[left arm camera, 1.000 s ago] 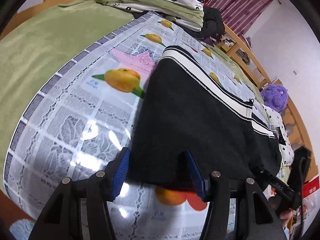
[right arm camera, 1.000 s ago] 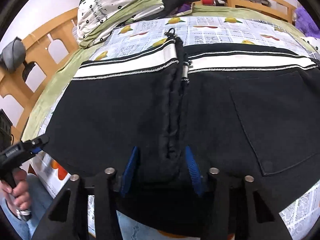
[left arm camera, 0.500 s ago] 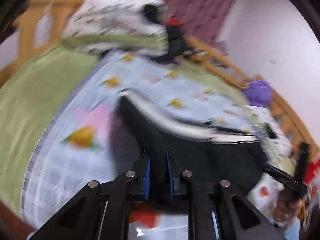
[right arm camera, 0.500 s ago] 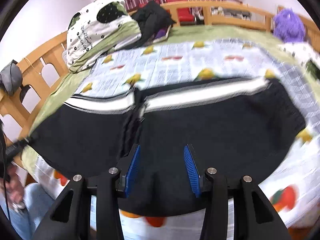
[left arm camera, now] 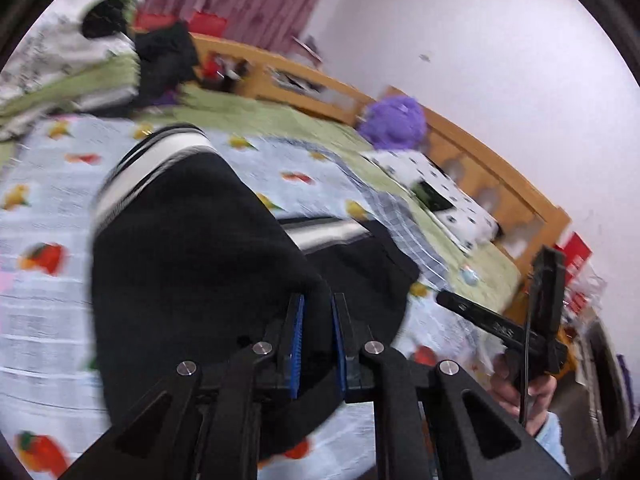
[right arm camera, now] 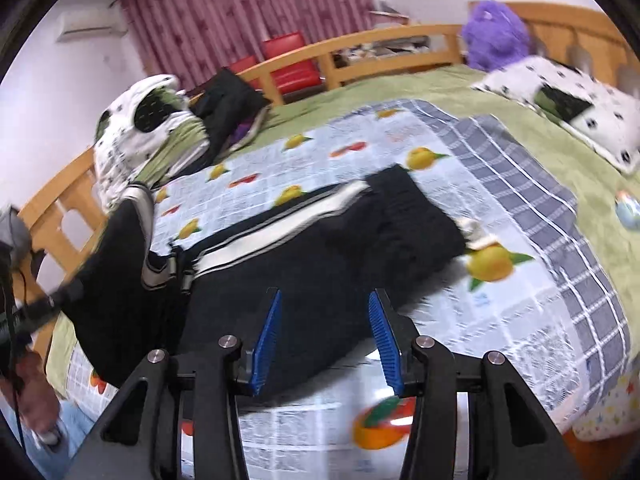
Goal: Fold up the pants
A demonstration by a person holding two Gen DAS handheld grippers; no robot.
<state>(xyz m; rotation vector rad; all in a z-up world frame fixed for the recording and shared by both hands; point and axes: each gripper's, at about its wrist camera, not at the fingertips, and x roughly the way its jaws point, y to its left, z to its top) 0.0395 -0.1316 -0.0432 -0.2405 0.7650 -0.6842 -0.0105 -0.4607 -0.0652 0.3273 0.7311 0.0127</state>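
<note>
Matt black cloth pants (right arm camera: 328, 248), glossy printed plastic sheet (right arm camera: 500, 320), wooden bedframe (right arm camera: 360, 56)

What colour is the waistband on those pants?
The waistband is white with black edging stripes on the black pants; the right wrist view shows it best.

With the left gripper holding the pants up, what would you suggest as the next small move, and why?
Probably carry the left gripper, shut on the raised half of the pants, across onto the half lying flat; the right gripper is open above it.

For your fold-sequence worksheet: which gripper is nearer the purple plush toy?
Right. The right gripper hangs open on the bed's plush toy side; the left gripper, pinching the pants, sits farther away.
</note>
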